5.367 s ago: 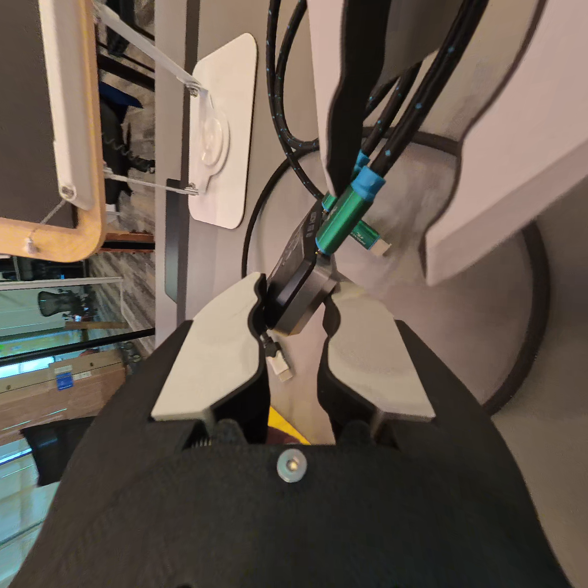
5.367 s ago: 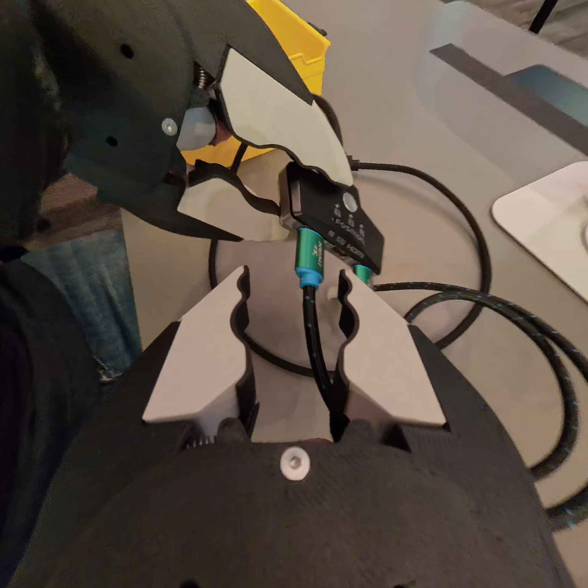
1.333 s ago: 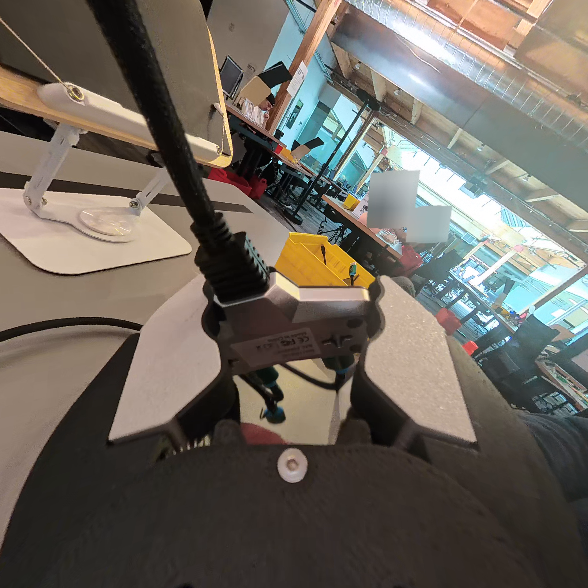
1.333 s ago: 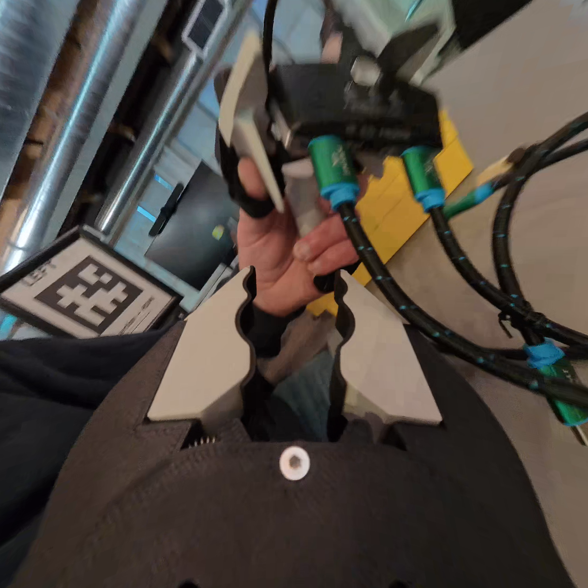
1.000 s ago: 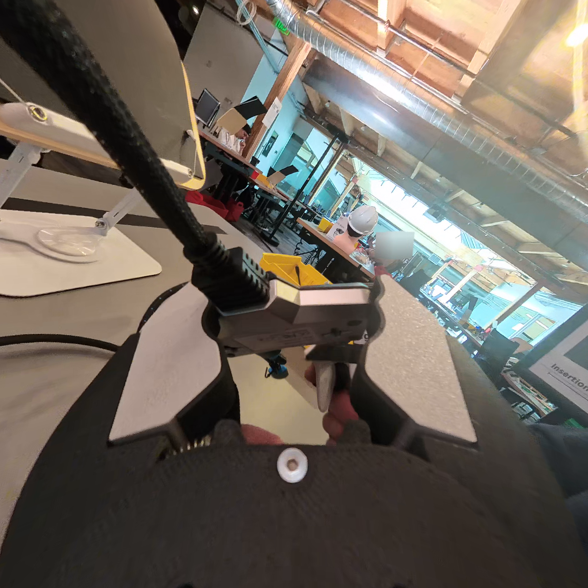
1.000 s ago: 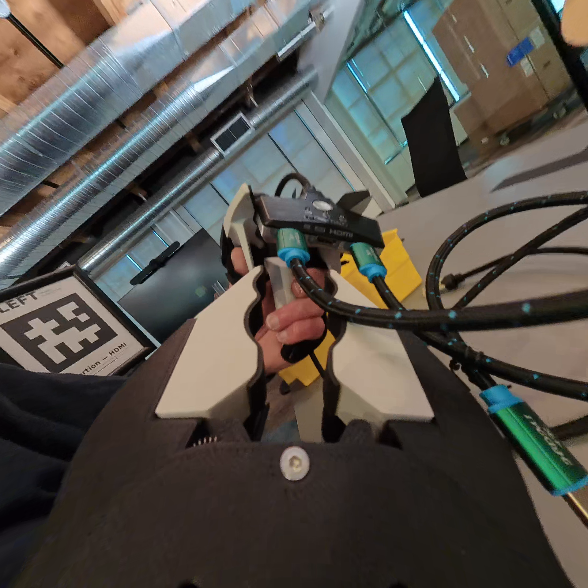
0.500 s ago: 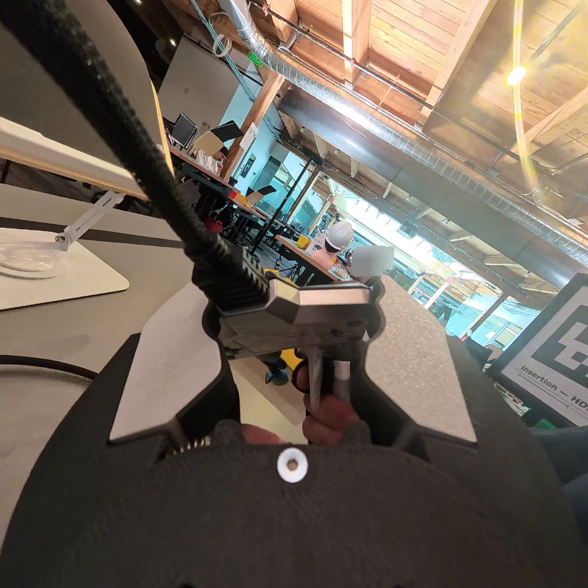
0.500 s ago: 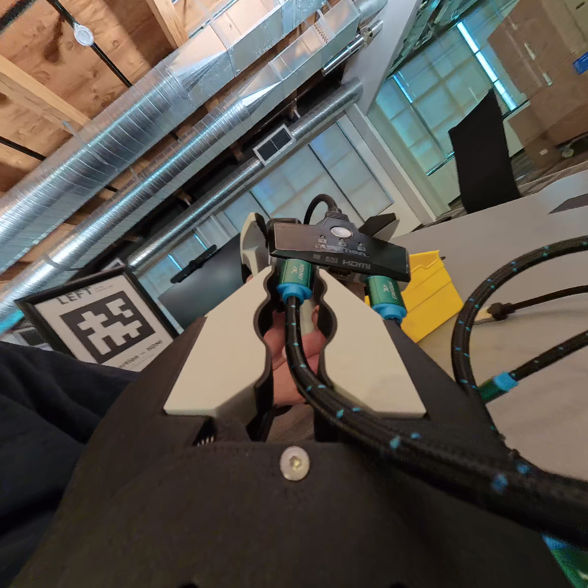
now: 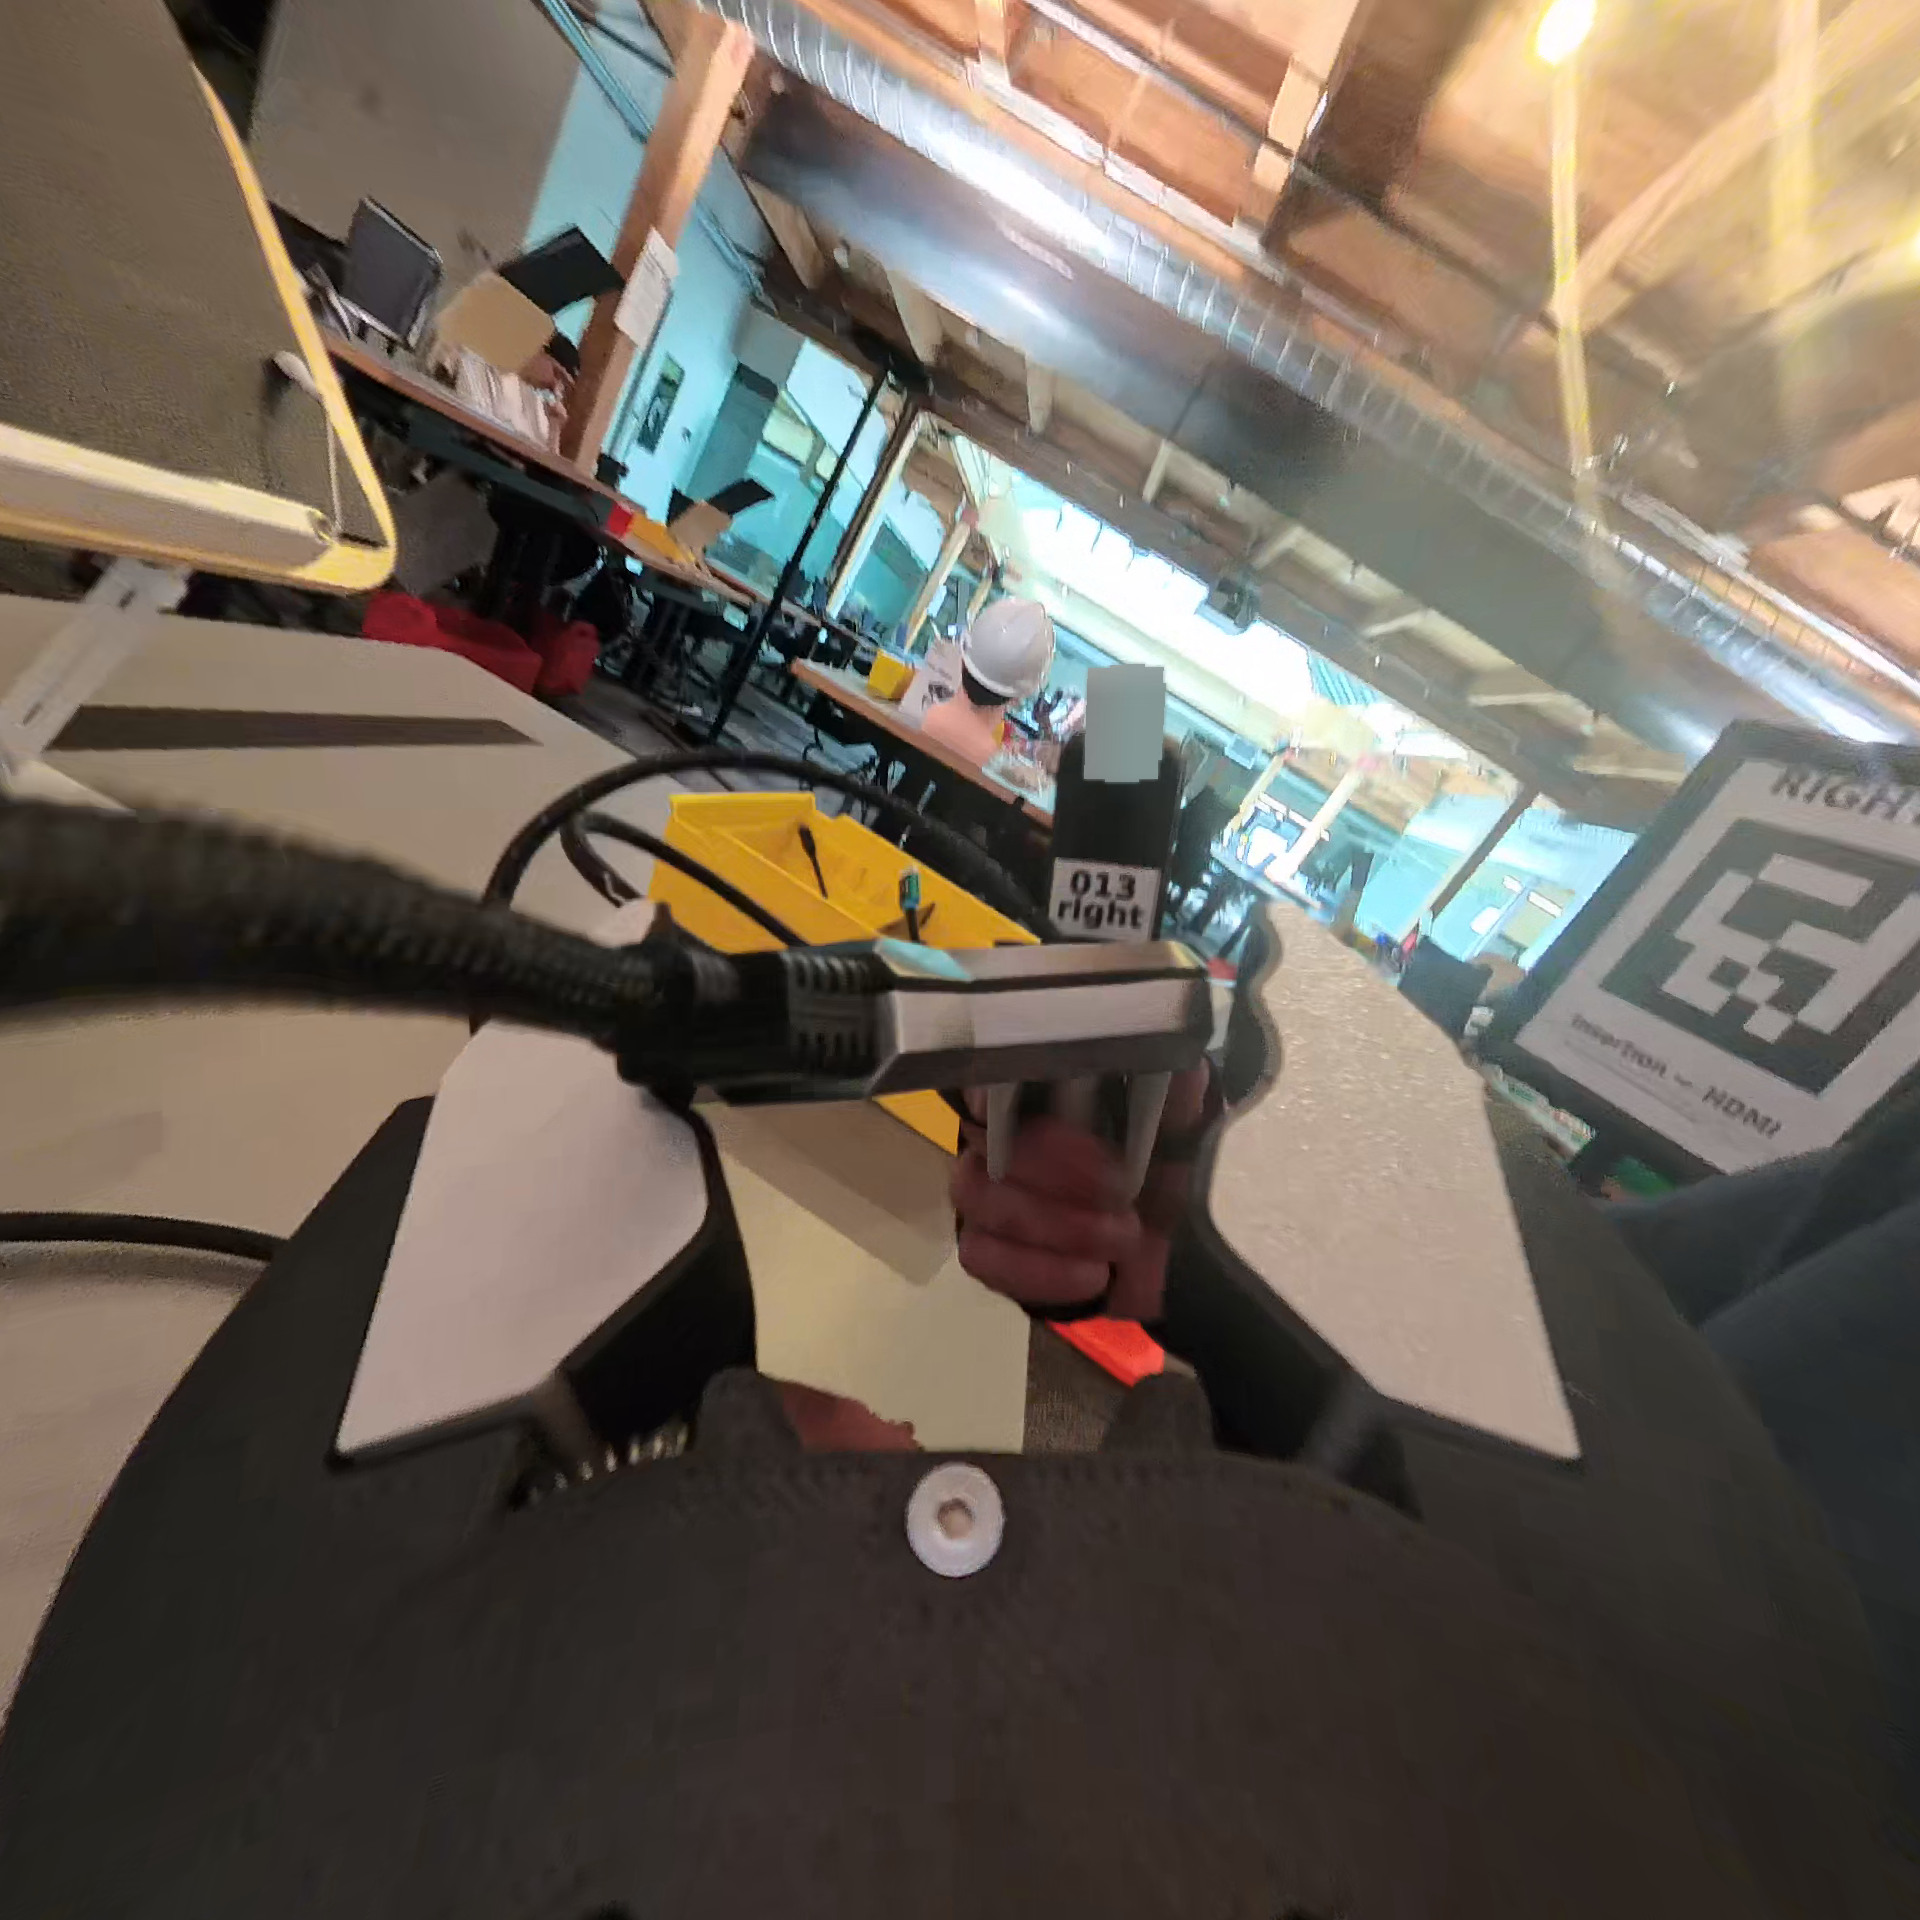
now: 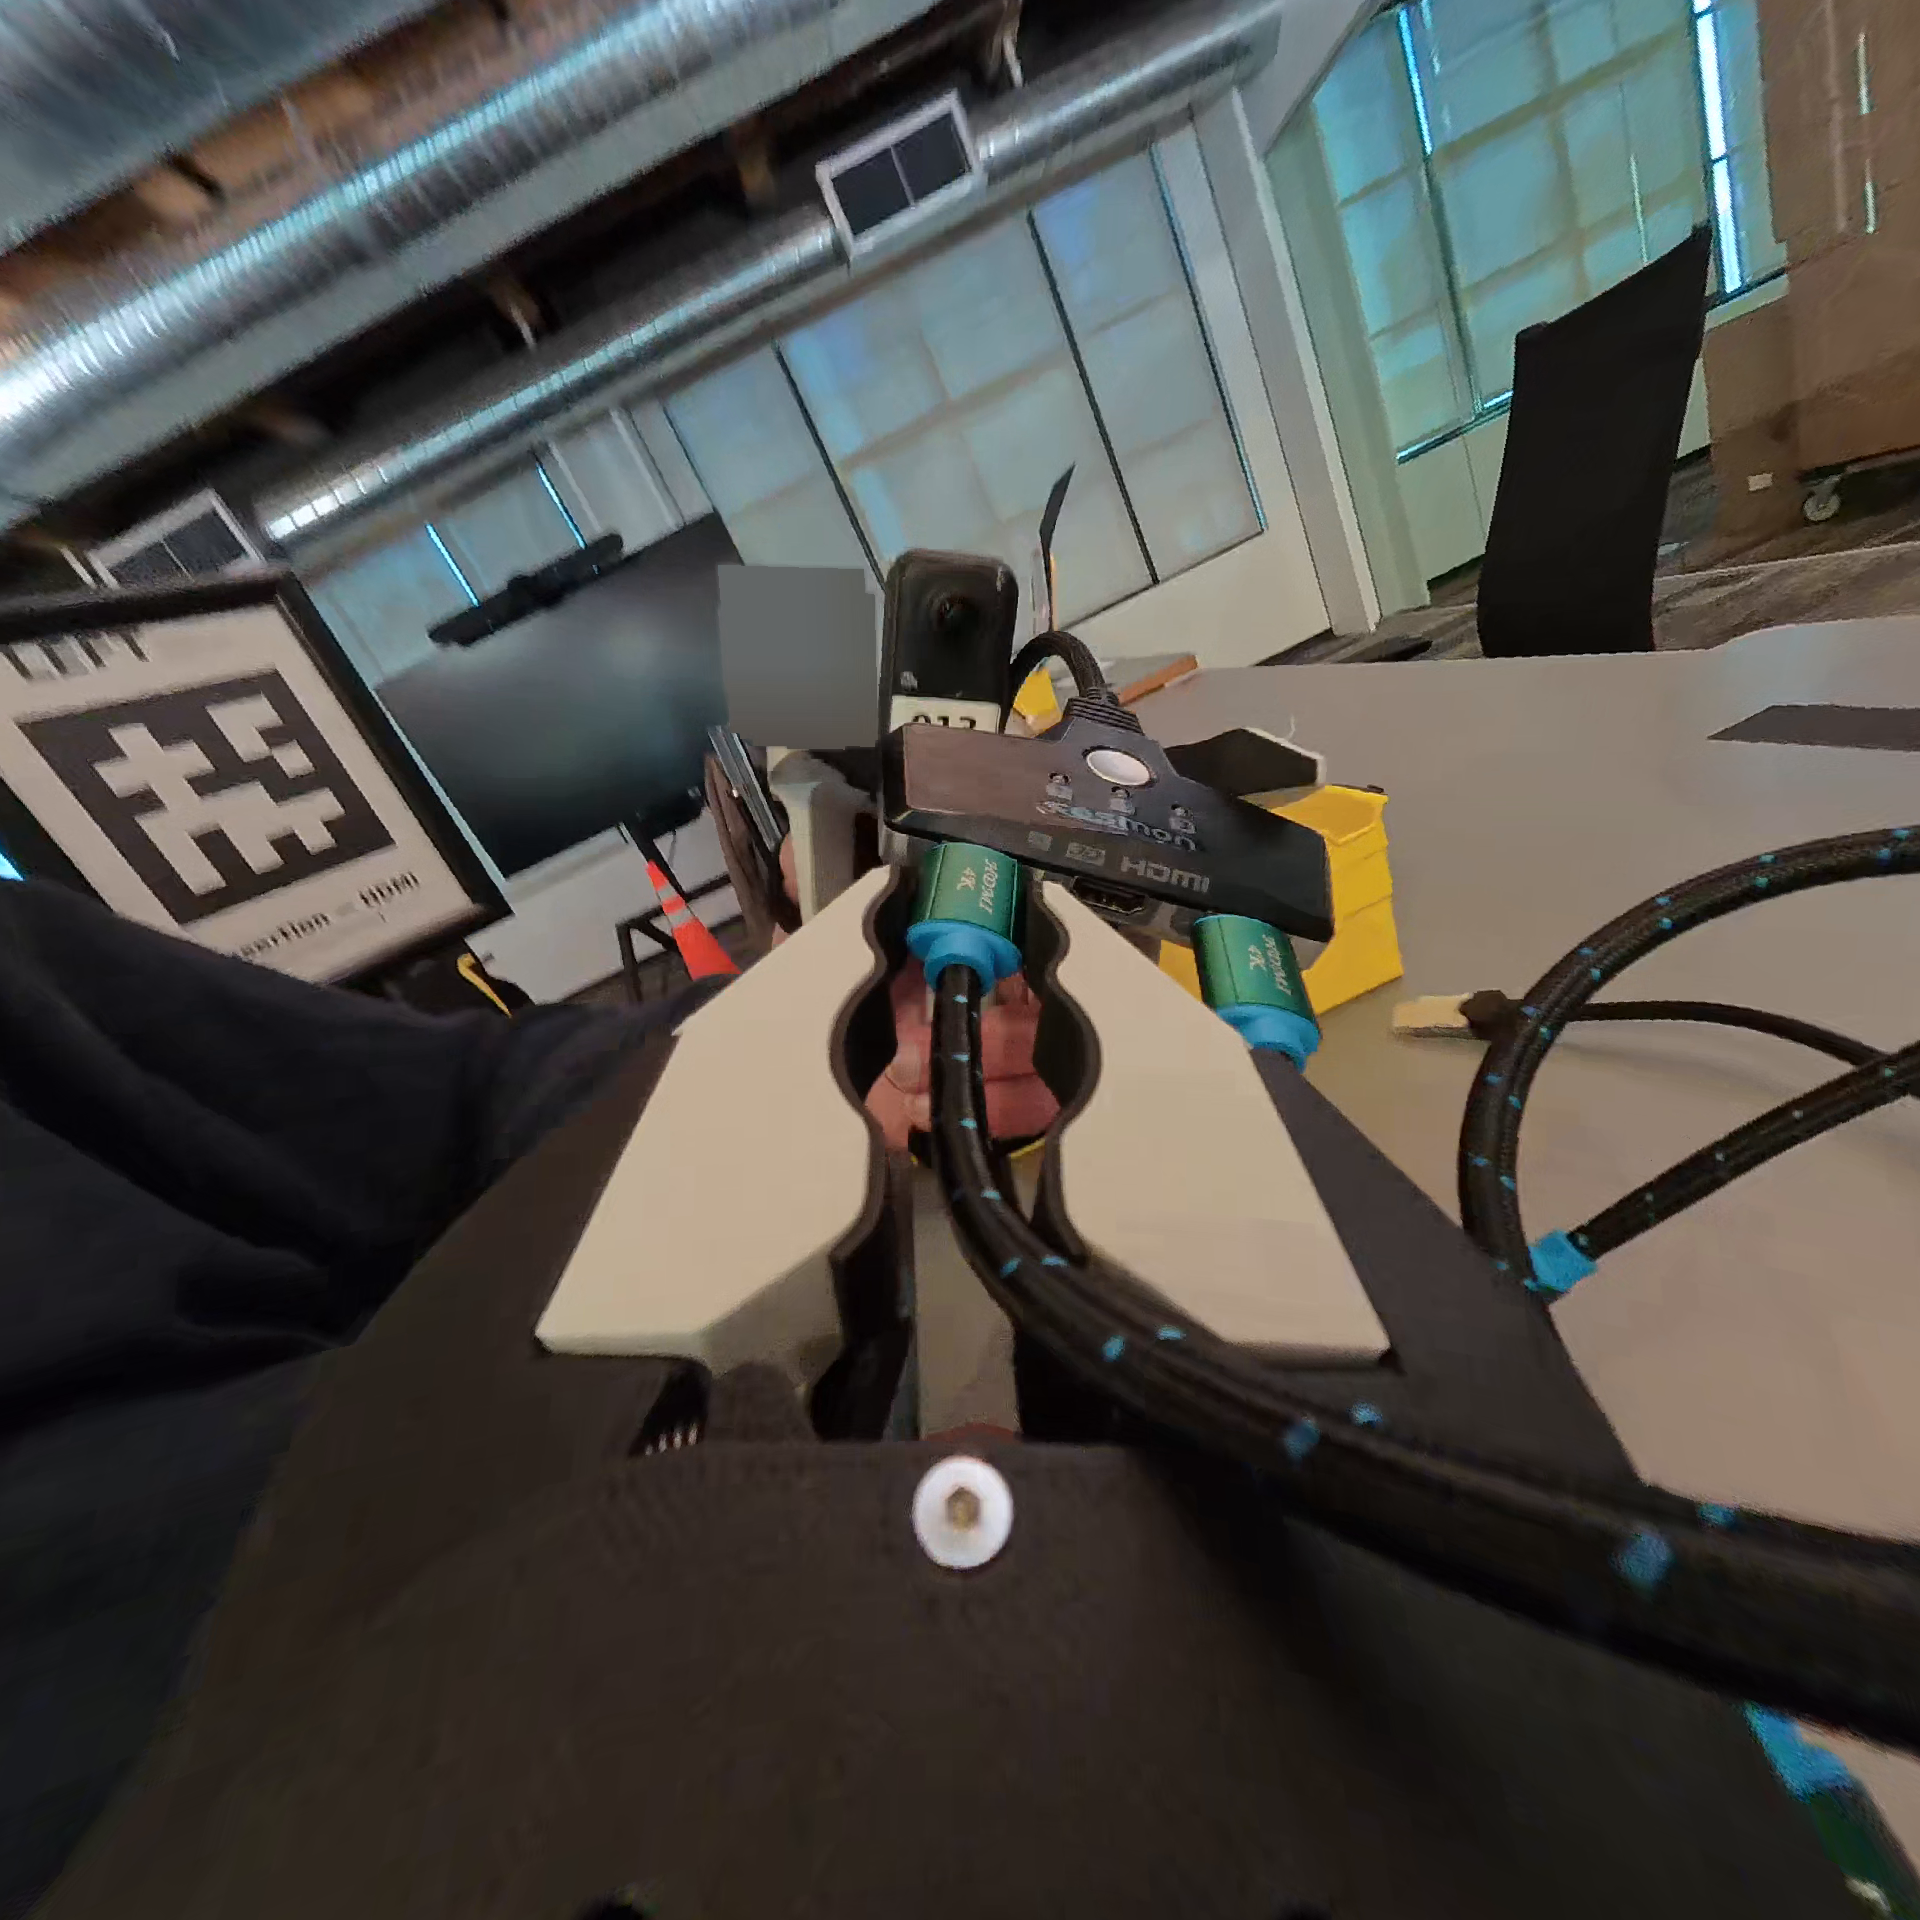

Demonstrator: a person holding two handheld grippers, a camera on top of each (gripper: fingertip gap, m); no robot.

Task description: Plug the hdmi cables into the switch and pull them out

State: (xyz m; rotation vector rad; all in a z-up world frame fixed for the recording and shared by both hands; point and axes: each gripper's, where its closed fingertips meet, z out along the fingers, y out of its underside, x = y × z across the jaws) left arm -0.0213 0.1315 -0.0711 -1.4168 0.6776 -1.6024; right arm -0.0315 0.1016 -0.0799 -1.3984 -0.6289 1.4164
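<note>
Sitting mid-air above the grey table (image 10: 1558,831), the flat black HDMI switch (image 10: 1101,821) has two green metal HDMI plugs on braided black cables in it. Right gripper (image 10: 966,935) is clamped on the left plug (image 10: 961,899); the other plug (image 10: 1247,982) hangs just beside its right finger. Left gripper (image 9: 966,1039): fingers spread wide, switch (image 9: 1039,1013) touches only the right one, so it looks open. Switch's thick black pigtail cable (image 9: 312,935) runs off left. Yellow plastic bin (image 9: 831,883) sits behind on the table.
</note>
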